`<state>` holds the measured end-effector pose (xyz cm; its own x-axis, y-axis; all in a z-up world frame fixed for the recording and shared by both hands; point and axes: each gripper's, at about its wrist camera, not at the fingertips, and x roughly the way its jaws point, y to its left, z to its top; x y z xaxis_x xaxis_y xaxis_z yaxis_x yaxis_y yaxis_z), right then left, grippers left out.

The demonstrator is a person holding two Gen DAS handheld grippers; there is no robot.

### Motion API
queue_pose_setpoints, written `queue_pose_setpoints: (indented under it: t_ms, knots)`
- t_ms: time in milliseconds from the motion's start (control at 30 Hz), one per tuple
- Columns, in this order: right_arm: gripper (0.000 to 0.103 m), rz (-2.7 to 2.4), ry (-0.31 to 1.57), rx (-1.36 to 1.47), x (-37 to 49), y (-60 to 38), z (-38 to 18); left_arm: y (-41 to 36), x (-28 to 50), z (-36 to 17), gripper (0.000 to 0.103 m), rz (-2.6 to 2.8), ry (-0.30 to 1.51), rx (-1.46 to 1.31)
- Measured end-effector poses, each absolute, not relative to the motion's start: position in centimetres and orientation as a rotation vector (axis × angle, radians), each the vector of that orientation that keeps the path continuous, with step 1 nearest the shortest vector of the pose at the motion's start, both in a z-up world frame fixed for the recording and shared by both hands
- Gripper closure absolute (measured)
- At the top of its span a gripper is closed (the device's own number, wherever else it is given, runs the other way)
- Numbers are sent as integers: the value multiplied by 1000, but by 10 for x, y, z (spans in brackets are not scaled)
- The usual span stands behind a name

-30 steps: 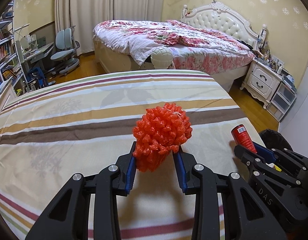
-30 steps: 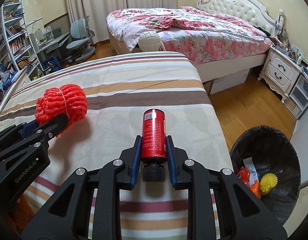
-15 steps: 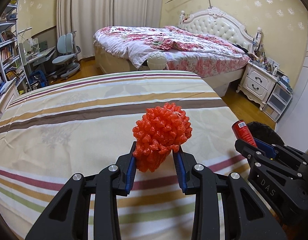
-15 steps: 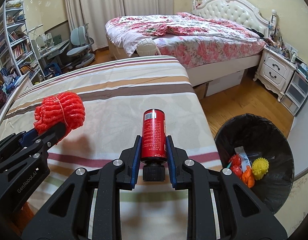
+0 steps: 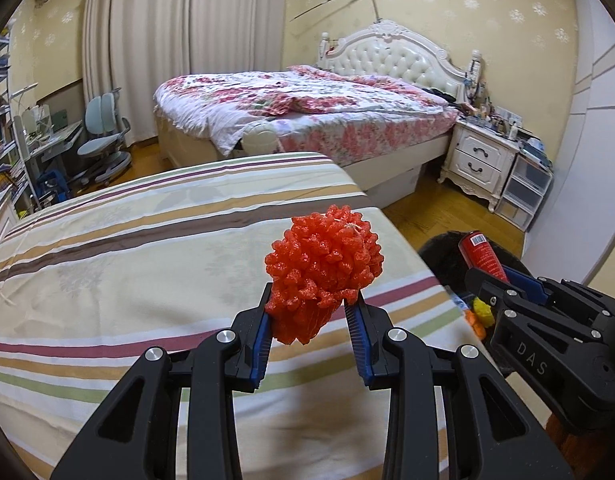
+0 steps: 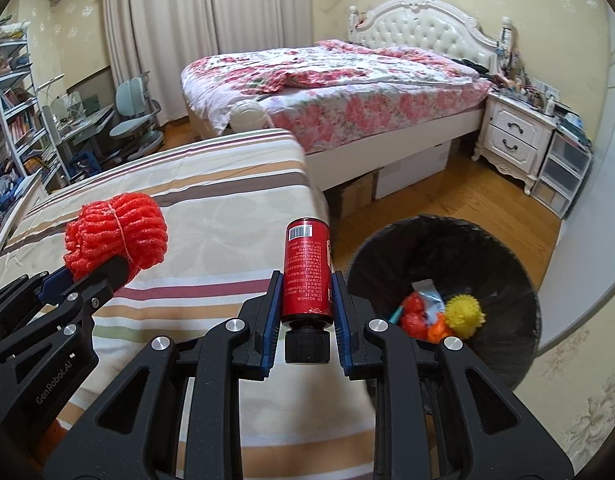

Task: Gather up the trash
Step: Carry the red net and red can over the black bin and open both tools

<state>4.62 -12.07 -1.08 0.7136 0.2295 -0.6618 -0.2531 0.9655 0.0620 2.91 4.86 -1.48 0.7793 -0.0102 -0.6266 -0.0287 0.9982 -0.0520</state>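
Note:
My left gripper [image 5: 311, 312] is shut on a red foam net bundle [image 5: 325, 268], held above the striped bedspread [image 5: 127, 264]; the bundle also shows in the right wrist view [image 6: 115, 236]. My right gripper [image 6: 307, 300] is shut on a red bottle [image 6: 308, 276] with a black cap, held upright near the bedspread's right edge; the bottle also shows in the left wrist view [image 5: 481, 254]. A black-lined trash bin [image 6: 507, 264] stands on the floor to the right, holding red, orange and yellow trash [image 6: 463, 314].
A floral bed [image 6: 347, 92] with a white headboard stands behind. A white nightstand [image 6: 519, 136] and plastic drawers [image 6: 563, 176] are at the right wall. Cardboard boxes [image 6: 359, 196] sit under the bed. A desk, chairs [image 6: 131, 128] and bookshelves are at the left.
Both grippers have risen and moved right toward the bin, each still holding its item. The bin now shows larger and closer below the right gripper.

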Motion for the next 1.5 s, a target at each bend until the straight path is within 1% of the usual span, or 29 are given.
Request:
queue_pose_setpoints:
  t_ms: [267,700,1367,1433,1467,1500]
  knots:
    - [80,170,722,0,51,-167,-12,7,33,-14,68,-70,666,-11]
    - [80,61,739,43,72,-217,-26,-49,63,-22,68,-145,660,43]
    - [79,-11,759,97,100,-258,-46,-97,106,-45,68,-172,715,96]
    - [78,-15,764,105,102,-261,-48,-100,107,-47,66,-171,717,102]
    - [77,-17,765,106,103,-262,-49,-101,109,-48,62,-169,719,103]
    - [73,-22,765,108,103,-263,-50,-102,109,-49,59,-167,723,102]
